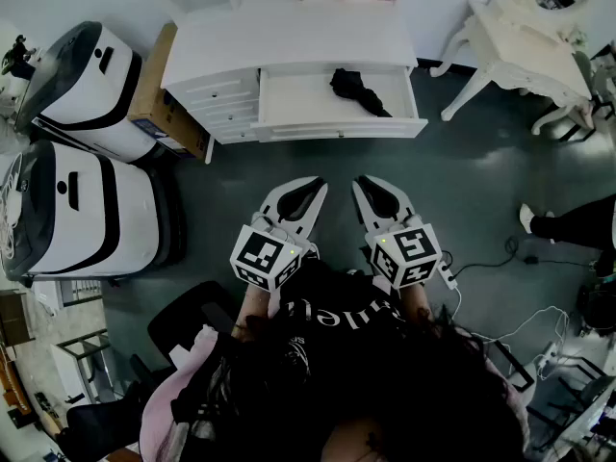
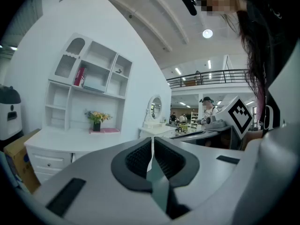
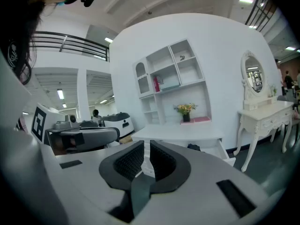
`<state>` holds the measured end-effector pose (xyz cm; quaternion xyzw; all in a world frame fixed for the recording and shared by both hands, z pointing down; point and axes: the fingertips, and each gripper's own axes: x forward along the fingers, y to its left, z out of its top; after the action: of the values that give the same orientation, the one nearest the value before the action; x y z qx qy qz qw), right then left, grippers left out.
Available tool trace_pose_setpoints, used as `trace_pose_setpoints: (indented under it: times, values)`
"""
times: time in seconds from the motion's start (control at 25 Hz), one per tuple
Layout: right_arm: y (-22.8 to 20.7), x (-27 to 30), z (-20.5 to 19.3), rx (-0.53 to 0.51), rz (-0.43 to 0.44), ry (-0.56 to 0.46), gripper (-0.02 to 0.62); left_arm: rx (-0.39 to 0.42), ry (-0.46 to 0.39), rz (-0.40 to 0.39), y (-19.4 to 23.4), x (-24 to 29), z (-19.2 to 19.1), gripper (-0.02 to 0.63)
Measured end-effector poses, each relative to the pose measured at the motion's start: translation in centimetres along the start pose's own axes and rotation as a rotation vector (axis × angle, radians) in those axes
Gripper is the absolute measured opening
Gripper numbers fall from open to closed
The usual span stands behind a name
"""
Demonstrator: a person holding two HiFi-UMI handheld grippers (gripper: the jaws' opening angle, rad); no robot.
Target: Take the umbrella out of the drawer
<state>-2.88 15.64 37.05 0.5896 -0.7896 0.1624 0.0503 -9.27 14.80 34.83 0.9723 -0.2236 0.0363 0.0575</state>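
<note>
The left gripper (image 1: 314,187) and right gripper (image 1: 364,184) point almost level, side by side. Both have their jaws pressed together and hold nothing. The black umbrella (image 1: 358,90) lies well ahead in the open drawer (image 1: 289,104).

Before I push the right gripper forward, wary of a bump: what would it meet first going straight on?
Likely the front of the open drawer, just left of the umbrella; only floor lies between. The right gripper is shut and empty; depth is unclear.
</note>
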Motion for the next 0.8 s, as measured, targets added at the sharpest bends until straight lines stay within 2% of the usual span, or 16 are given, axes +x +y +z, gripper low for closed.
trace_pose_setpoints:
  times: [0.52, 0.8]
  values:
    - [0.7, 1.9, -0.5, 0.037, -0.036, 0.0, 0.067, -0.015, 0.019, -0.045, 1.8, -0.6, -0.8, 0.025]
    - [1.4, 4.2, -0.2, 0.045, -0.05, -0.009, 0.067, -0.007, 0.022, -0.044, 4.2, -1.8, -0.6, 0.025]
